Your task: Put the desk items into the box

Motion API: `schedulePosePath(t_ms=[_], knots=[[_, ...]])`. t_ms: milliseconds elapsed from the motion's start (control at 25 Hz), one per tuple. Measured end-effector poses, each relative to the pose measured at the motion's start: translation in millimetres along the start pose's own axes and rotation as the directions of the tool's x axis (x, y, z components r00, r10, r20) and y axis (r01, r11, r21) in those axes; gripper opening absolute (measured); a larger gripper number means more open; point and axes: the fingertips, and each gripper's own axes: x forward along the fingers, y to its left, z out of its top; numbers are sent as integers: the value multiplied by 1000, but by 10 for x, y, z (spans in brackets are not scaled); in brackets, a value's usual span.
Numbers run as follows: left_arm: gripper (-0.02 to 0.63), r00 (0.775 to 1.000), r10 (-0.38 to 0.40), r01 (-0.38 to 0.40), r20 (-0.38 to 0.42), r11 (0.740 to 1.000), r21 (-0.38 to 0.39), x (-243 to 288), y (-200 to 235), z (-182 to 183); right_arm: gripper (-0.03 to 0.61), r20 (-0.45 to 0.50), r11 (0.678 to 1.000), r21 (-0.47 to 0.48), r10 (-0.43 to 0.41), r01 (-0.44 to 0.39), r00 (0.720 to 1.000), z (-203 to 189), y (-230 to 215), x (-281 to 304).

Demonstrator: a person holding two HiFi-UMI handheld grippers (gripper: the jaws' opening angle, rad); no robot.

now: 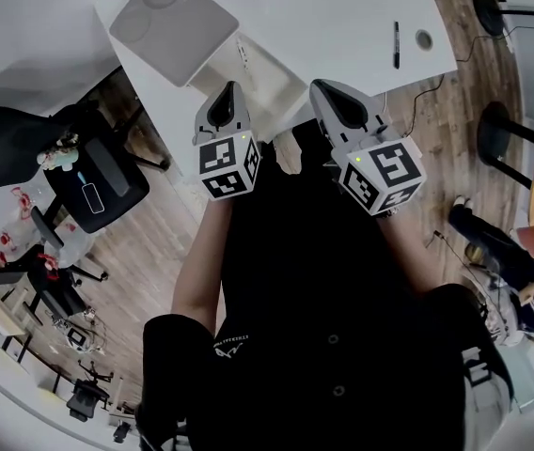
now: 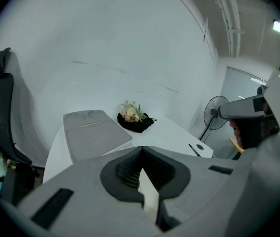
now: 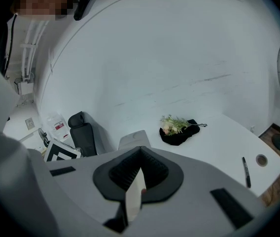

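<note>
Both grippers are held close to my body at the white desk's near edge. The left gripper and the right gripper point at the desk, jaws together, nothing held. A grey box lid lies at the desk's left corner, with a cream, open-looking box body beside it, just ahead of the left gripper. A black pen and a small round item rest at the right. In the gripper views I see the lid, flowers on a black bag and the pen.
A black office chair stands left of the desk on the wooden floor. A floor fan and a round stand base are to the right. Another person's legs show at the right edge.
</note>
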Motion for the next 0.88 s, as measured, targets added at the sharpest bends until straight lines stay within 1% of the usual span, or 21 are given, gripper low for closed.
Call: schedulePosePath(t_ms=[240, 440, 600, 760, 880], knots=[[8, 996, -40, 36, 83, 998, 46, -278, 26, 222, -2, 24, 1000, -12, 15, -14, 1000, 3, 265, 41], [7, 986, -80, 70, 147, 995, 71, -557, 8, 414, -2, 52, 999, -27, 26, -25, 998, 40, 456, 32], [8, 977, -70, 48, 201, 993, 110, -786, 65, 557, -2, 73, 998, -47, 40, -37, 997, 104, 605, 60], [8, 966, -82, 57, 245, 993, 108, -981, 78, 687, -2, 97, 997, -66, 51, -45, 994, 211, 726, 72], [8, 957, -87, 52, 276, 990, 132, -1115, 73, 788, -2, 120, 995, -81, 61, -51, 991, 303, 822, 59]])
